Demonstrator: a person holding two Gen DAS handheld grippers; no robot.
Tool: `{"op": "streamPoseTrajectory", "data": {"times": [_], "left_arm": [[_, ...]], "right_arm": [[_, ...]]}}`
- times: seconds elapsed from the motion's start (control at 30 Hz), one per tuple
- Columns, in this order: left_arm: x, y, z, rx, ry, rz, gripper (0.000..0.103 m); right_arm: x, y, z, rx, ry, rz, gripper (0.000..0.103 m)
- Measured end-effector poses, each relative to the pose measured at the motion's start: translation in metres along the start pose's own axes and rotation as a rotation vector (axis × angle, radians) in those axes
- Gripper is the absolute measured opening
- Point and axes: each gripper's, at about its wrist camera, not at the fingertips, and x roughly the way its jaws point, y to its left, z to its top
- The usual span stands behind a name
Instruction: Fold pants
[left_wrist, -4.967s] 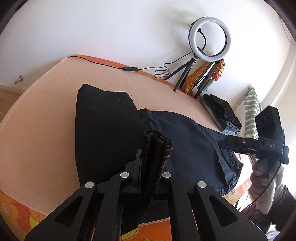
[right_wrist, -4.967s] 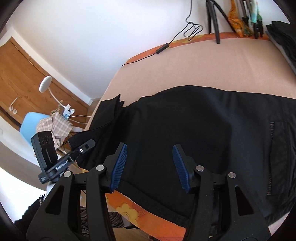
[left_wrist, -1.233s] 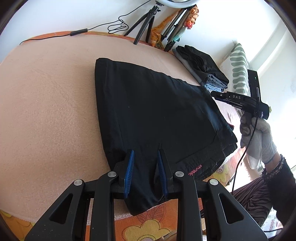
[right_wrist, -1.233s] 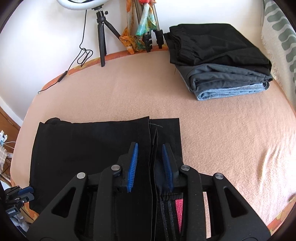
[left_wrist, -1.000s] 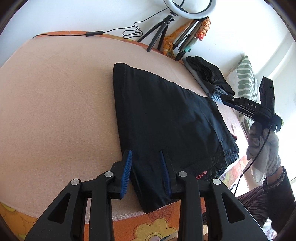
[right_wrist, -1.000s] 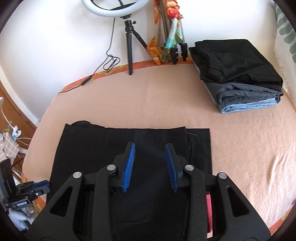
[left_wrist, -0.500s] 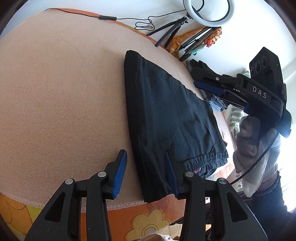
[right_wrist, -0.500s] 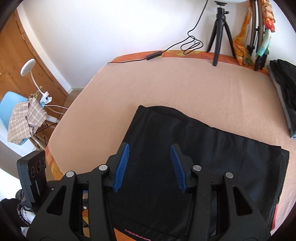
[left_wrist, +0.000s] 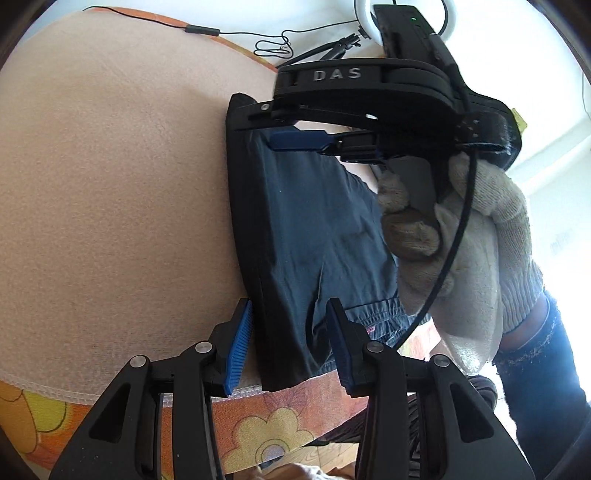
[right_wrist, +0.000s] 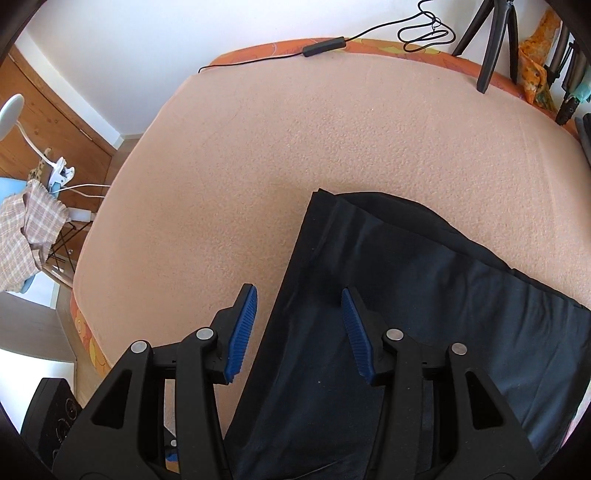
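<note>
The black pants (left_wrist: 295, 229) lie folded flat on the peach blanket (left_wrist: 110, 184), their waistband end at the bed's near edge. My left gripper (left_wrist: 290, 347) is open and empty, its jaws straddling the left folded edge near the waistband. My right gripper (right_wrist: 297, 328) is open and empty, its jaws straddling the same left edge of the pants (right_wrist: 406, 314) farther up. In the left wrist view the right gripper (left_wrist: 295, 142), held by a gloved hand (left_wrist: 461, 240), hovers over the far part of the pants.
A ring light tripod (right_wrist: 491, 44) and a black cable (right_wrist: 325, 46) stand at the bed's far edge. A chair with checked cloth (right_wrist: 26, 229) and a white clip lamp (right_wrist: 22, 118) stand left of the bed. The orange flowered bed side (left_wrist: 258, 435) runs along the near edge.
Both grippers have opened wider and shifted left along the folded pants. The right gripper has swung over to the left edge, close in front of the left wrist camera.
</note>
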Motion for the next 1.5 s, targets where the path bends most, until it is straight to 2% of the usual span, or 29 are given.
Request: {"op": "streamPoseTrajectory", "data": {"times": [0.2, 0.4, 0.53, 0.6, 0.67, 0.83, 0.93, 1.0, 1.07, 1.17, 1.23, 1.3, 1.5], "left_arm": [[-0.003, -0.011, 0.000, 0.035, -0.019, -0.016, 0.037], [0.000, -0.022, -0.001, 0.060, -0.022, -0.014, 0.037], [0.001, -0.027, -0.006, 0.060, -0.020, -0.014, 0.037], [0.001, -0.031, -0.007, 0.068, -0.023, -0.011, 0.037], [-0.002, -0.033, -0.007, 0.073, -0.025, -0.010, 0.037], [-0.004, -0.034, -0.011, 0.069, -0.013, 0.011, 0.038], [0.001, -0.034, -0.015, 0.060, 0.012, 0.066, 0.042], [0.007, -0.035, -0.017, 0.049, 0.033, 0.125, 0.050], [0.008, -0.032, -0.019, 0.027, 0.035, 0.116, 0.050], [0.005, -0.033, -0.017, 0.027, 0.012, 0.064, 0.044], [0.005, -0.042, -0.016, 0.054, 0.004, 0.042, 0.029], [0.003, -0.052, -0.015, 0.096, -0.023, 0.019, 0.022], [-0.003, -0.084, -0.014, 0.186, -0.068, -0.038, 0.016]], "right_arm": [[0.007, 0.011, 0.008, -0.016, 0.046, -0.062, 0.050], [0.023, 0.024, 0.012, -0.056, 0.137, -0.123, 0.051], [0.031, 0.034, 0.010, -0.100, 0.147, -0.170, 0.051], [0.031, 0.035, 0.007, -0.107, 0.137, -0.190, 0.047], [0.029, 0.036, 0.006, -0.122, 0.121, -0.203, 0.030], [0.019, 0.020, 0.002, -0.068, 0.082, -0.117, 0.010], [0.008, 0.010, -0.005, -0.029, 0.041, -0.069, 0.006], [0.000, 0.001, -0.007, 0.018, 0.013, -0.023, 0.006], [-0.010, -0.008, -0.011, 0.046, -0.014, 0.014, 0.005], [-0.028, -0.019, -0.015, 0.072, -0.060, 0.048, 0.005], [-0.037, -0.028, -0.014, 0.102, -0.087, 0.083, 0.005], [-0.047, -0.035, -0.014, 0.124, -0.119, 0.113, 0.005], [-0.089, -0.065, -0.024, 0.192, -0.223, 0.197, 0.005]]}}
